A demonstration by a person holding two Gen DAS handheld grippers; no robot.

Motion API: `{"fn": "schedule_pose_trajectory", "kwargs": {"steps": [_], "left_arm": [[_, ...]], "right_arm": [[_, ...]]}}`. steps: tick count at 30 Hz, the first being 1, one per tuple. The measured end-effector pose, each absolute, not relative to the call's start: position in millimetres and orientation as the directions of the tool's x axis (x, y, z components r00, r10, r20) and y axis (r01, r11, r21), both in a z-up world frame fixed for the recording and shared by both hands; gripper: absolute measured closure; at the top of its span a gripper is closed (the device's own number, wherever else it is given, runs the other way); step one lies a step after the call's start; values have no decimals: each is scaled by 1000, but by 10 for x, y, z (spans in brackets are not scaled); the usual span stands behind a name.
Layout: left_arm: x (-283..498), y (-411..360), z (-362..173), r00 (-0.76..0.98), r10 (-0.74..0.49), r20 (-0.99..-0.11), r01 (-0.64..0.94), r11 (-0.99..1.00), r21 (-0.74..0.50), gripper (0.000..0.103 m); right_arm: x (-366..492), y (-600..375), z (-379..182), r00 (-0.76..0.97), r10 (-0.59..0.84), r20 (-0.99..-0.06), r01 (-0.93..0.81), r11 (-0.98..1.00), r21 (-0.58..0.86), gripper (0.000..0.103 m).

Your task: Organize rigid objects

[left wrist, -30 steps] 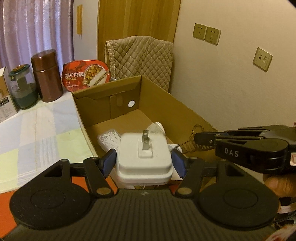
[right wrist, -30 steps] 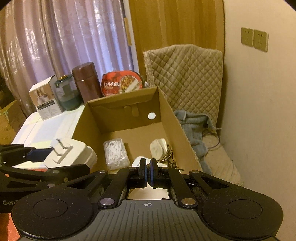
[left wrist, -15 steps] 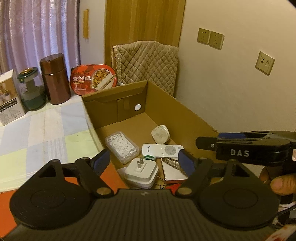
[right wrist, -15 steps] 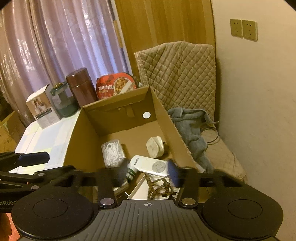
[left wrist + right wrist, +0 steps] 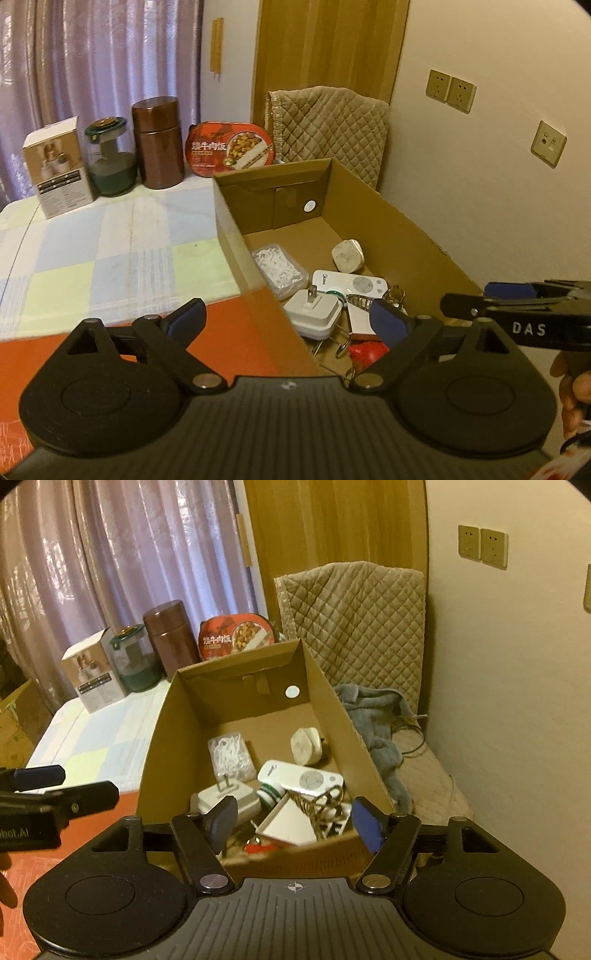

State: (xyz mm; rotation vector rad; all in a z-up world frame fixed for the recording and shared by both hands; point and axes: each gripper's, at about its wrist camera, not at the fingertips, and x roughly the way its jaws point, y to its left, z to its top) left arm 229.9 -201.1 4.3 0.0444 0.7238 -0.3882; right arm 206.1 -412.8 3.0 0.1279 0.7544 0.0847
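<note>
An open cardboard box [image 5: 413, 229] stands on the table and also shows in the right wrist view [image 5: 162, 738]. Inside lie a white plug adapter [image 5: 314, 314] [image 5: 229, 797], a white remote [image 5: 351, 283] [image 5: 299, 777], a clear bag of white pieces [image 5: 279, 267] [image 5: 231, 755], a small rounded white charger [image 5: 347, 255] [image 5: 306, 746], metal clips [image 5: 317, 805] and a red item [image 5: 369, 350]. My left gripper [image 5: 288, 319] is open and empty above the box's near left edge. My right gripper [image 5: 293, 821] is open and empty above the box's near end.
On the checked tablecloth [image 5: 110, 243] at the back stand a white carton [image 5: 59, 166], a green glass jar [image 5: 109, 158], a brown canister [image 5: 157, 142] and a red food tub [image 5: 231, 149]. A quilted chair [image 5: 354, 627] with a grey cloth [image 5: 373, 716] is right of the box.
My left gripper opened and released the white plug adapter, which now lies in the box. My right gripper went from shut to open. Both grippers pulled back from the box.
</note>
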Motion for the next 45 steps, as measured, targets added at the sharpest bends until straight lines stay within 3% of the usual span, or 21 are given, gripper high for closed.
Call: {"fn": "schedule_pose_trajectory", "kwargs": {"steps": [9,24,32,45], "left_arm": [[1936,-1869,167,717,-289,-635,315,946,-76,11],[1465,-1762,396,730,-335,-596,295,941,-167,11],[1310,-1767,436,750,-322,-578,294,945,-144,11],[1097,-1674,278,737,-250,-628,219,967,-128,11]], "right_arm": [[1732,-4074,136,732,122,-670,-23,988,154,37],[1274,-3970,373,761,128,-637,-24,985,170,37],[1079,-3866,482,769,128,-626,-53,989,137,37],[930,-3800,362,750,100,-654,-56,995,88,35]]}}
